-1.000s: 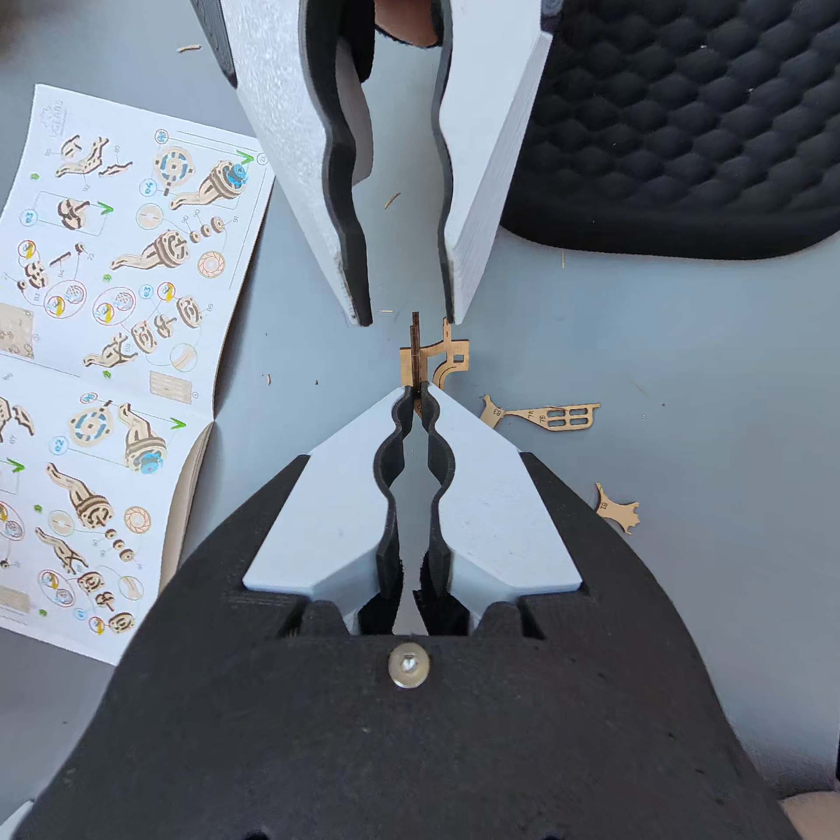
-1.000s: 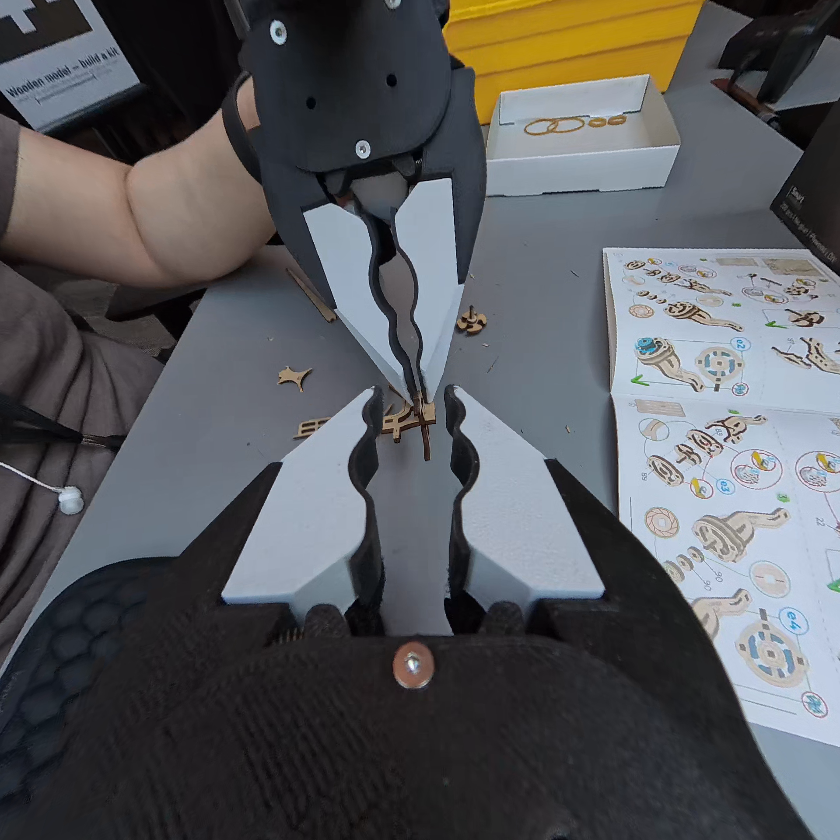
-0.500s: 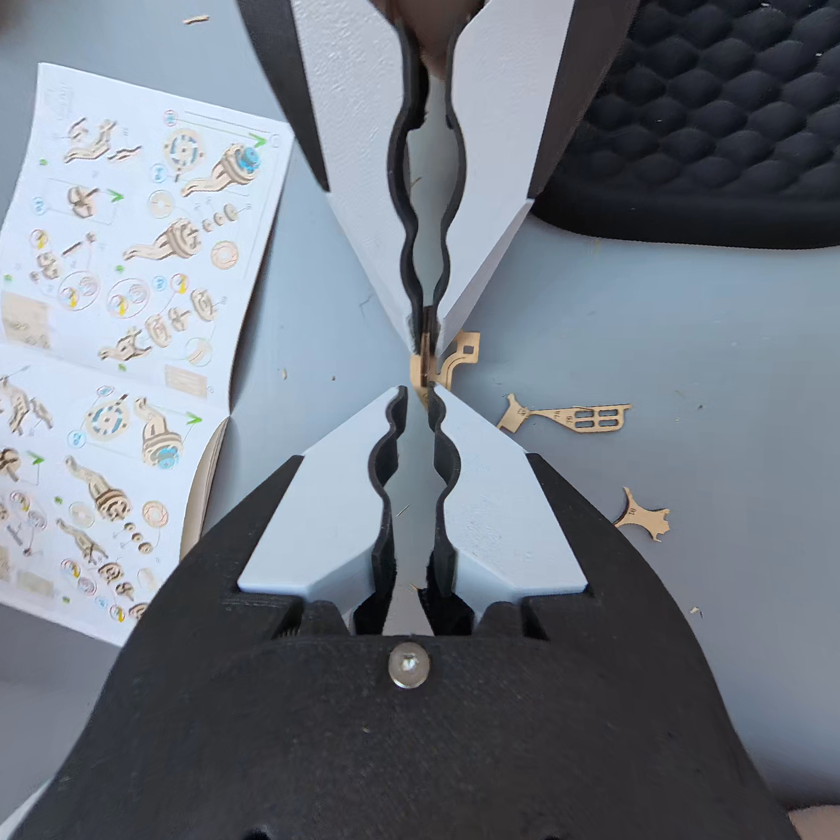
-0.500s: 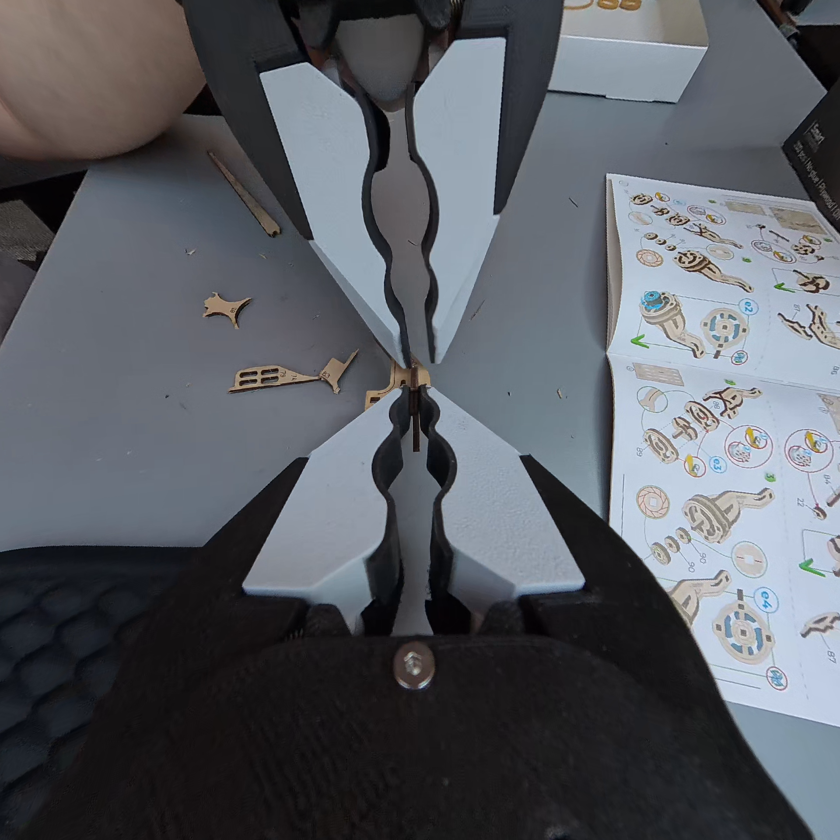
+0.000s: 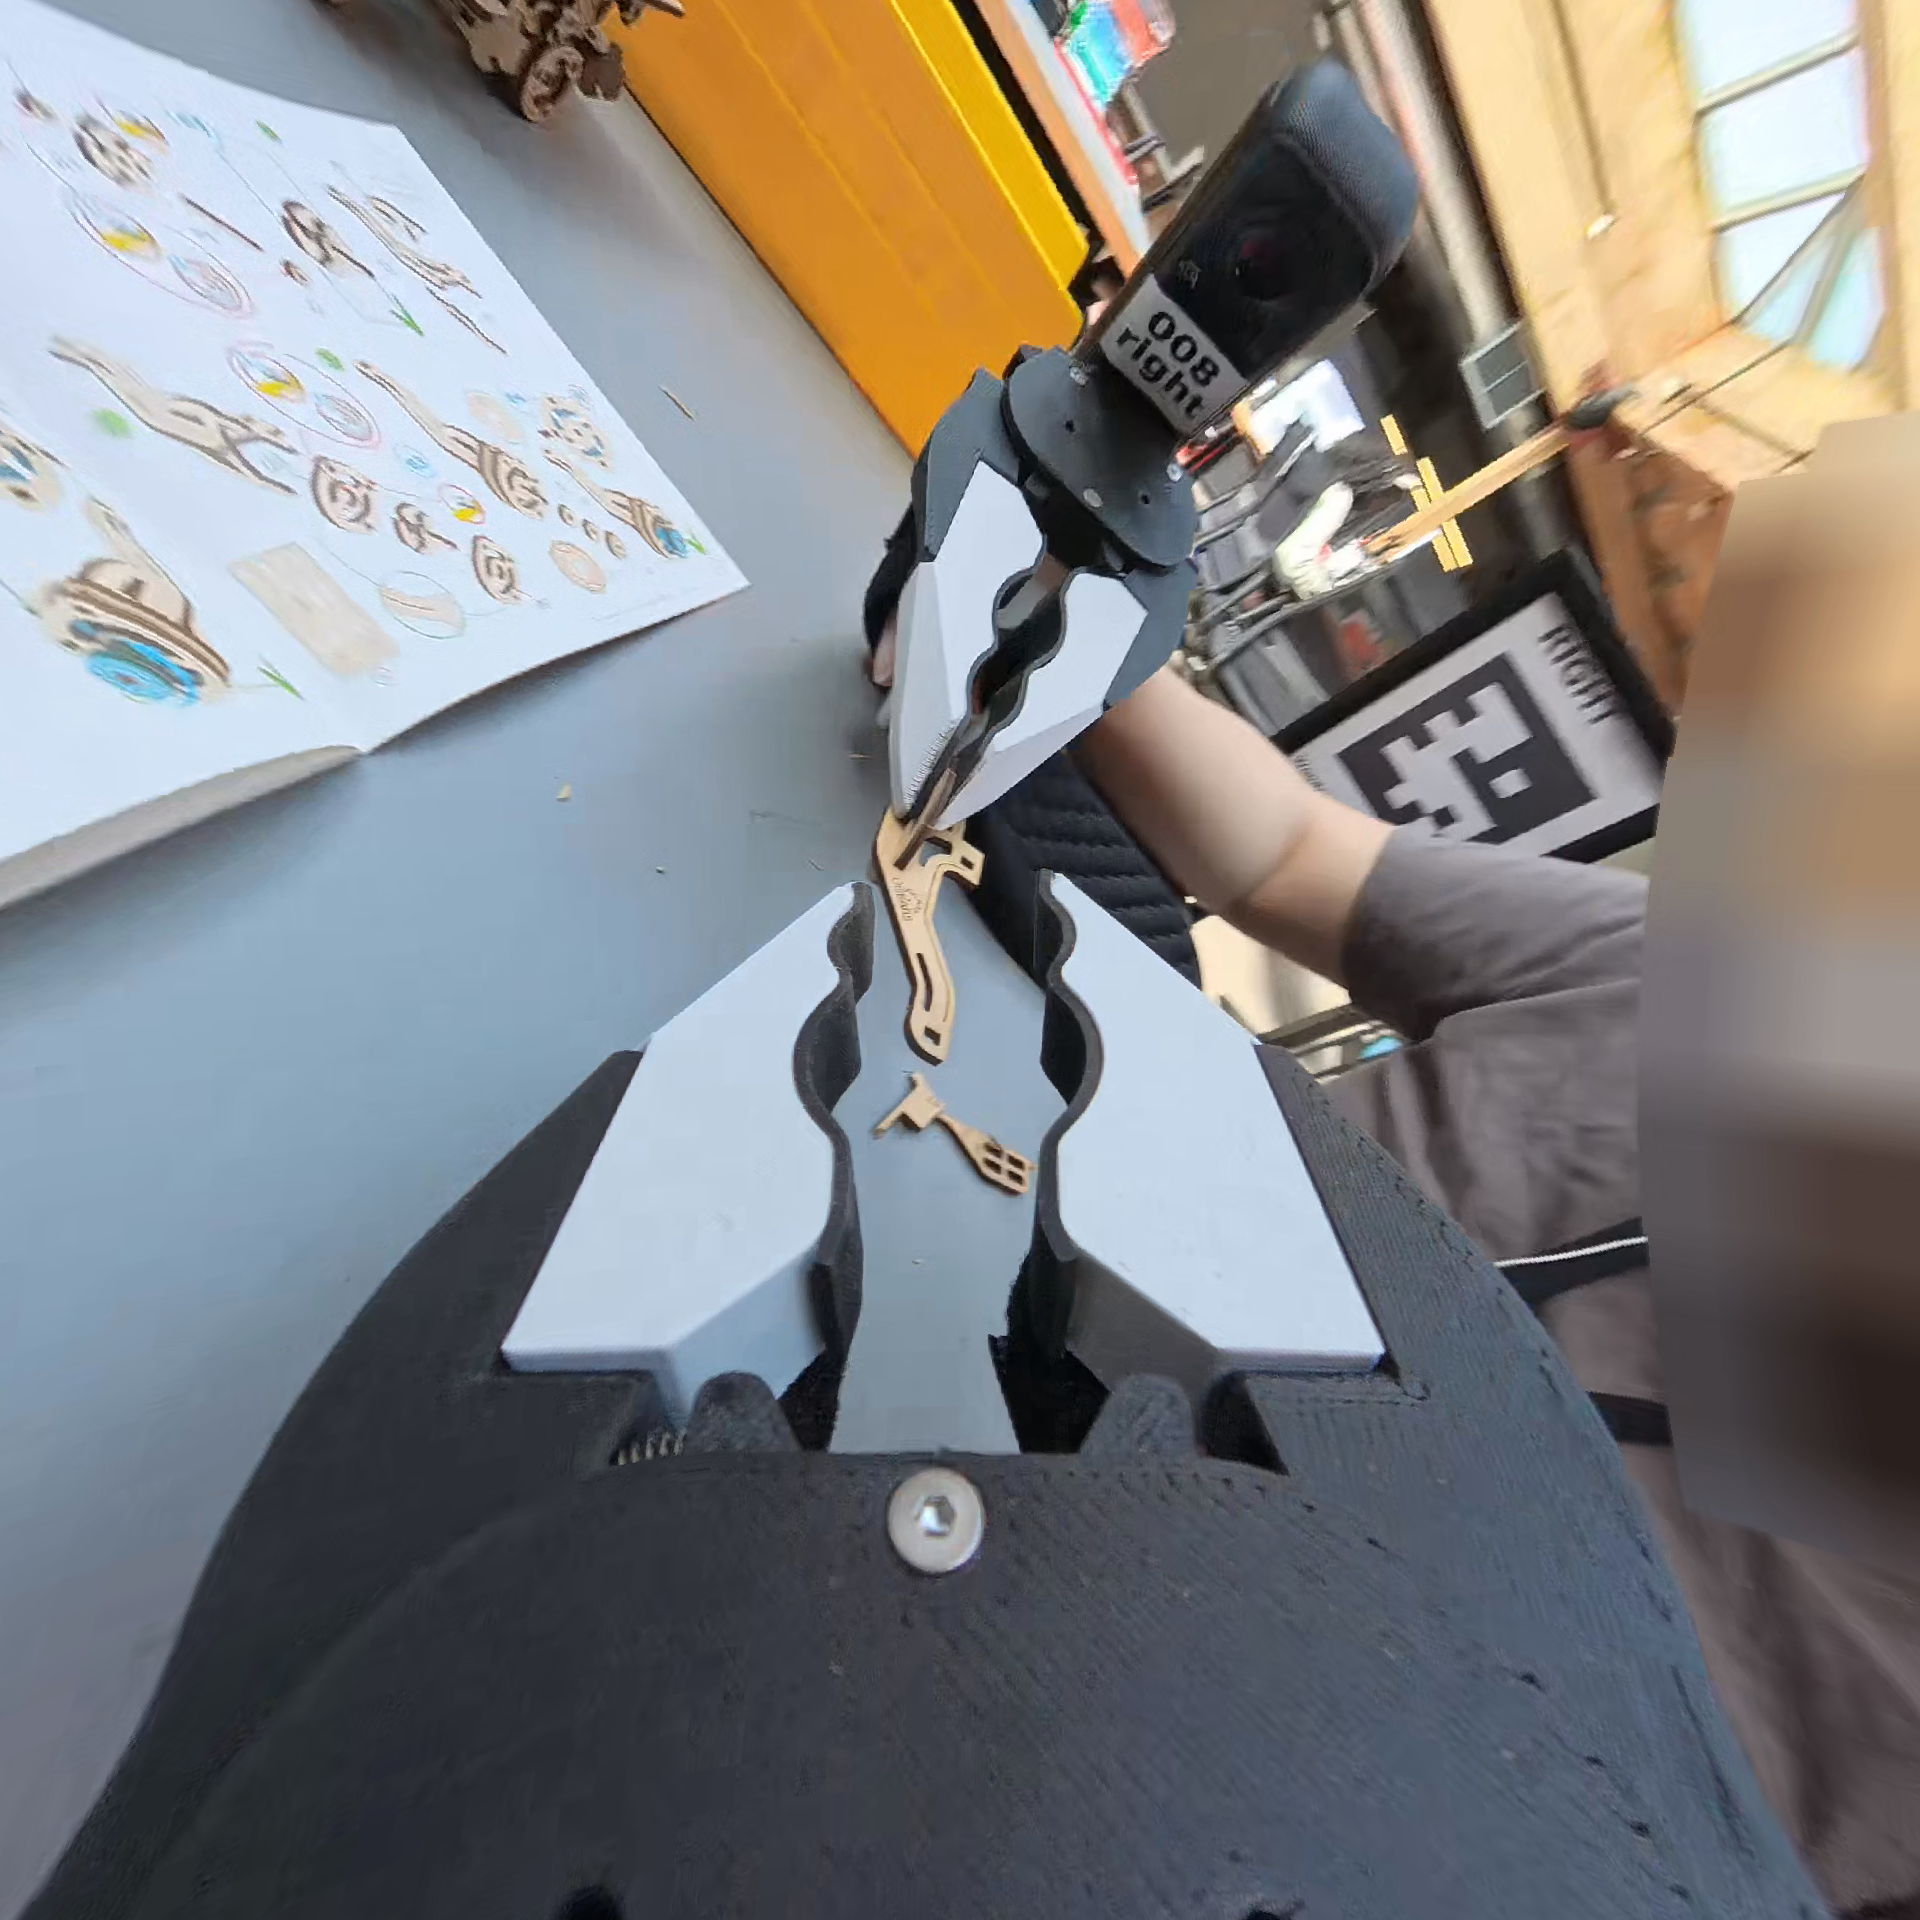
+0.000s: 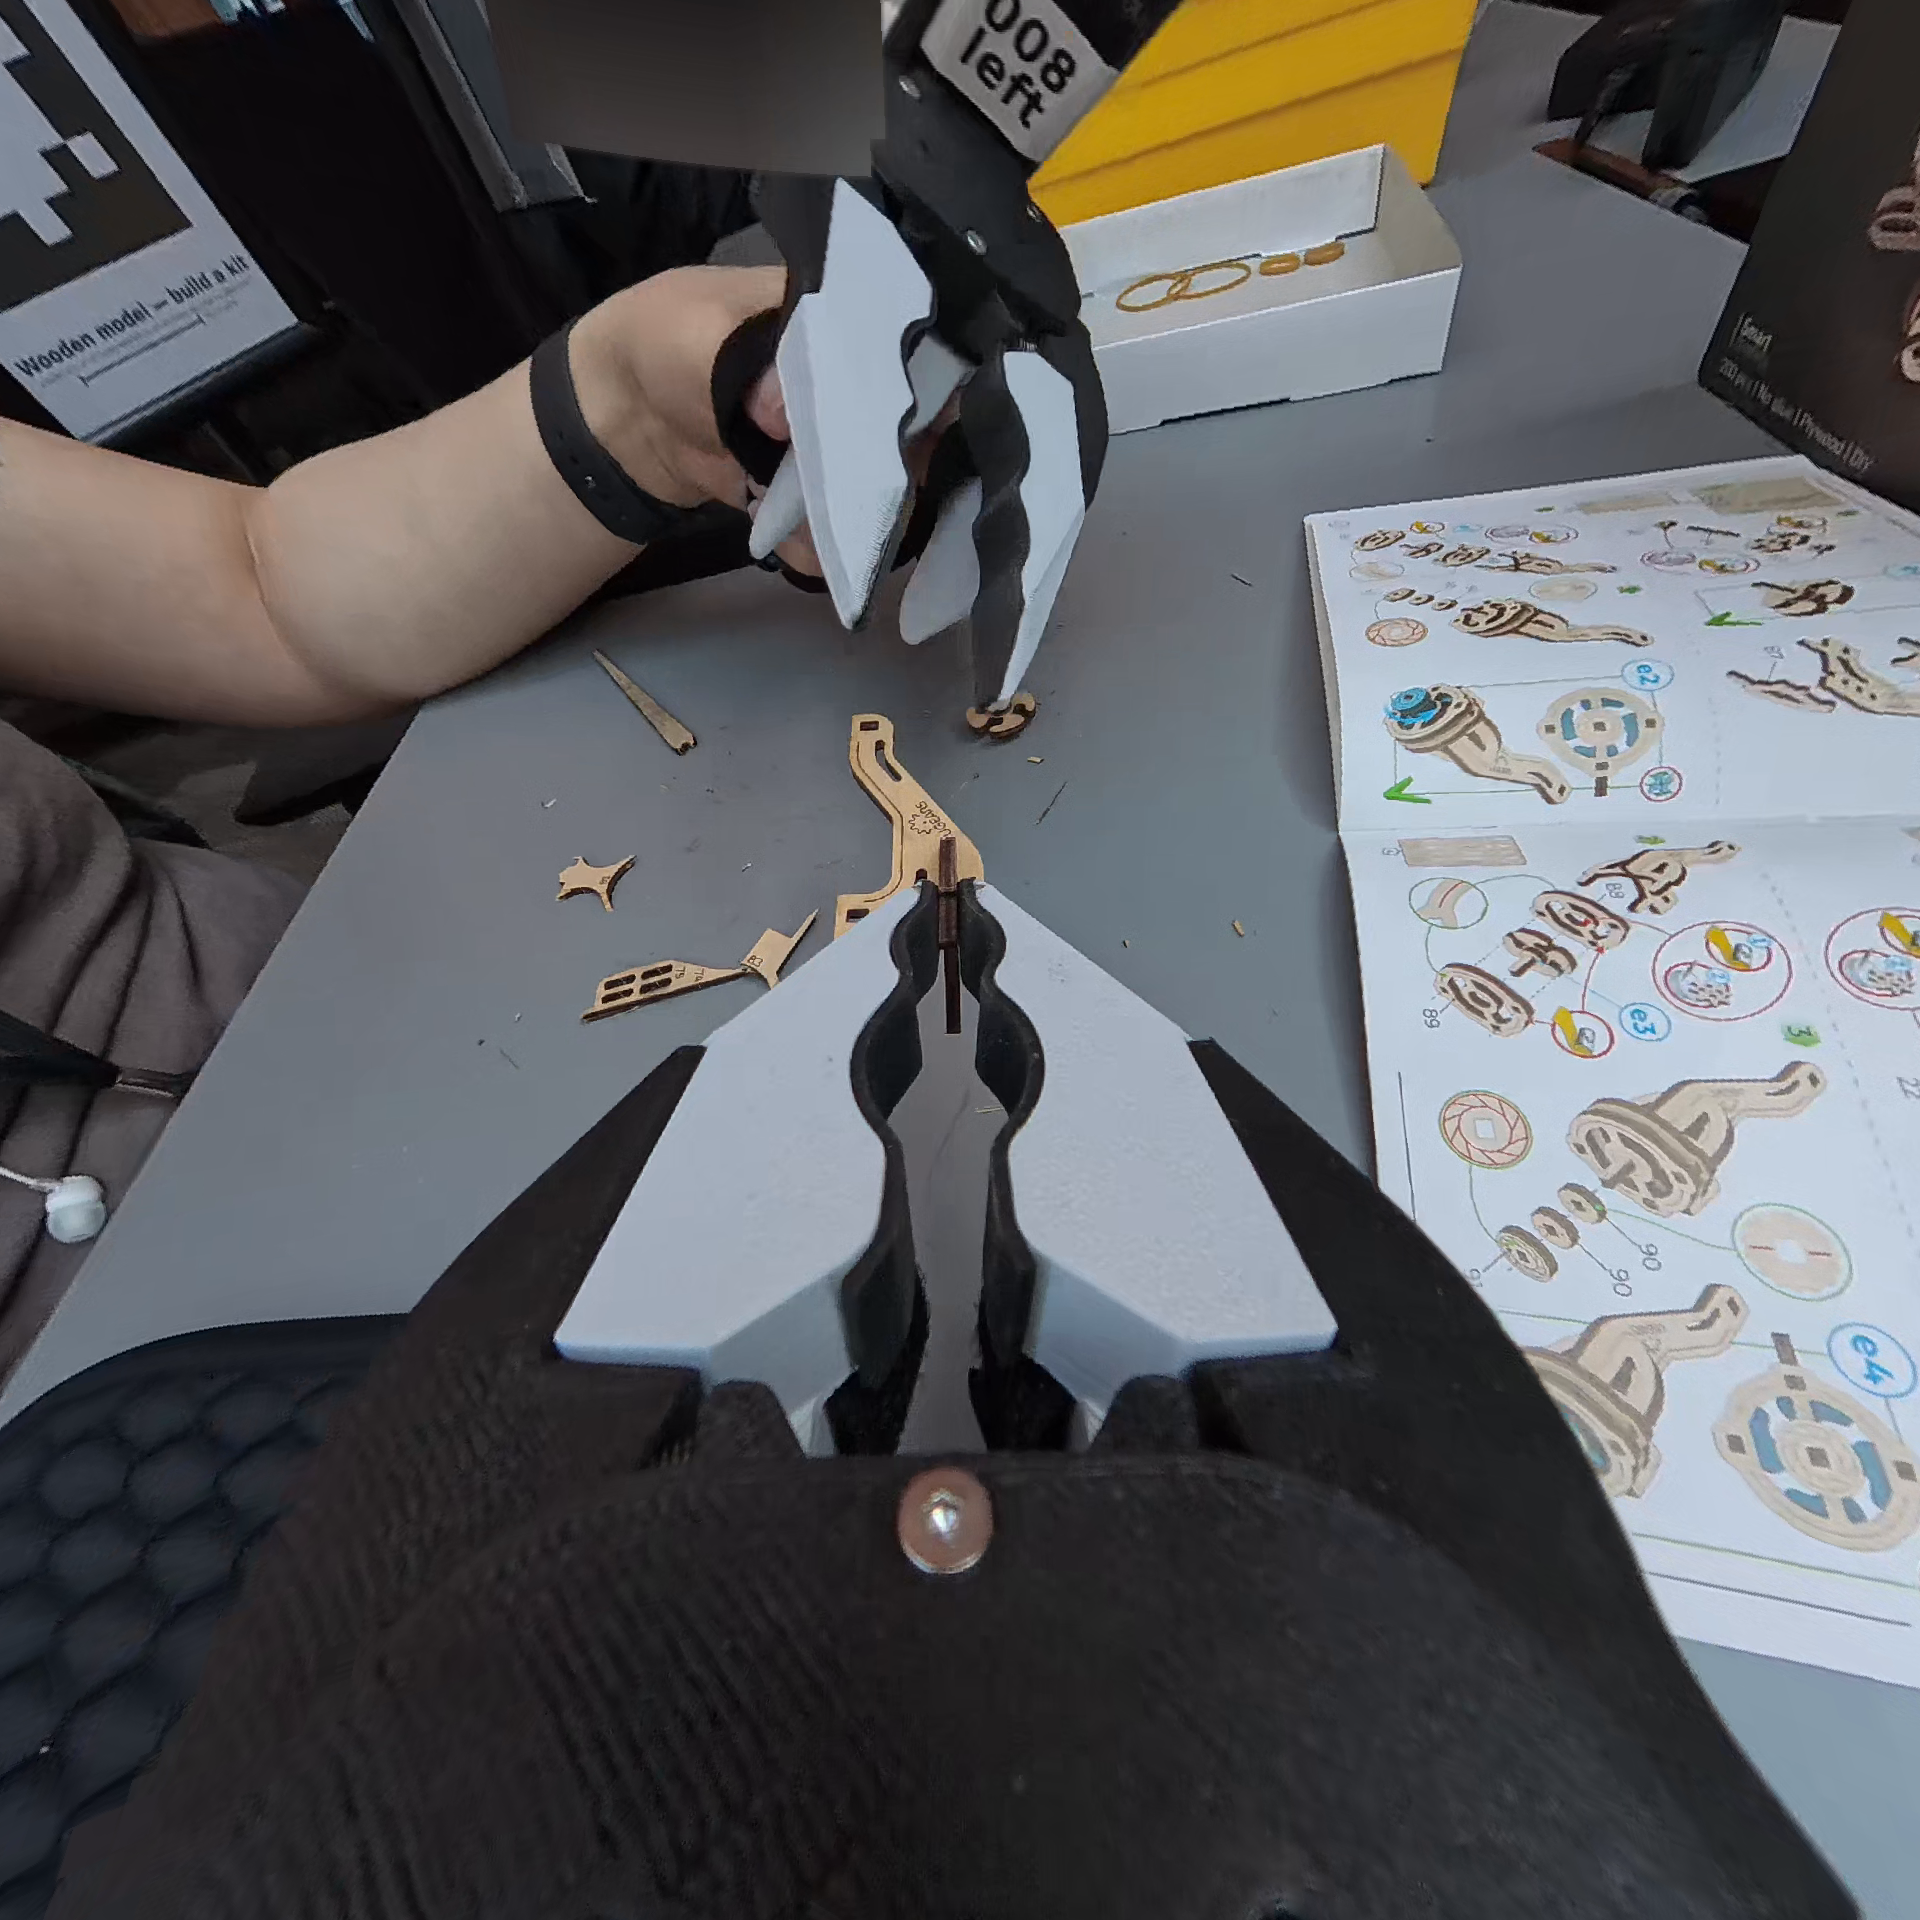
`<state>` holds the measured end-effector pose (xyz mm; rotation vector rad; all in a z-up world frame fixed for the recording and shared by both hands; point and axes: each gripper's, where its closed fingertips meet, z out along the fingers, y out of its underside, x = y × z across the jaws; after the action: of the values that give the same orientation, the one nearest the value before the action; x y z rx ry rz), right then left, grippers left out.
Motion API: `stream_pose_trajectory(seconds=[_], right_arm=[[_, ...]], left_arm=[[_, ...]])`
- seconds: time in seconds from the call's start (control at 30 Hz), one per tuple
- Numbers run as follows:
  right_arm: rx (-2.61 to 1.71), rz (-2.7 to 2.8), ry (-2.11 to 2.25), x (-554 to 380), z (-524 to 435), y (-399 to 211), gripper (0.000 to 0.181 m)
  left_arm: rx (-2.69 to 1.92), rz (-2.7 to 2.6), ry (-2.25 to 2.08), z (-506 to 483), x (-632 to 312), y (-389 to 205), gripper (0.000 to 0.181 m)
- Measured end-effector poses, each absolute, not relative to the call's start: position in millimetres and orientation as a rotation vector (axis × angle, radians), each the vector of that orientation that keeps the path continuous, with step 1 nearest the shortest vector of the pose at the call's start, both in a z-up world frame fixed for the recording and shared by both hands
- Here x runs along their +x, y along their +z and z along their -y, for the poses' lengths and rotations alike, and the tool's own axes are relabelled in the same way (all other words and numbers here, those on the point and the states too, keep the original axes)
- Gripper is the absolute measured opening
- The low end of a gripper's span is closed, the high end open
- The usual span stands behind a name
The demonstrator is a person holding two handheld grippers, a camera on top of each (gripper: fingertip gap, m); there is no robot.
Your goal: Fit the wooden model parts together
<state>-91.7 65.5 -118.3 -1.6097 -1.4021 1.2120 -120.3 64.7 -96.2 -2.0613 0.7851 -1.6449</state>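
Right gripper (image 6: pixel 948 896) clamped on curved wooden arm (image 6: pixel 914 821); left gripper (image 5: pixel 951 909) released, empty. Lower left gripper onto round slotted piece (image 6: pixel 1000 717) beyond arm's far end; grip square.

- Each gripper (image 6: pixel 948 904) has a rough black body, two pale grey fingers (image 6: pixel 1101 1132) with wavy black pads, and one silver screw (image 6: pixel 943 1523) low in the middle.
- The far gripper (image 5: pixel 928 814) has a white label.
- The person wears a grey sleeve (image 5: pixel 1496 945), top right, and a black wrist strap (image 6: pixel 582 447), upper left.
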Motion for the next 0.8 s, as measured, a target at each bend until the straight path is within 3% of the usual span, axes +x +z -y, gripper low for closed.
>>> stream_pose_trajectory(seconds=[0.23,0.8], right_arm=[[-1.485,1.499,1.112,-96.1,-59.3,-118.0,0.002],[-1.55,1.746,1.034,-95.5,-46.3,-145.6,0.009]], left_arm=[[-2.204,-0.885,-1.662,-48.4,-109.1,-122.6,0.005],[-2.386,-0.88,-1.714,-37.8,-107.1,-151.8,0.0]])
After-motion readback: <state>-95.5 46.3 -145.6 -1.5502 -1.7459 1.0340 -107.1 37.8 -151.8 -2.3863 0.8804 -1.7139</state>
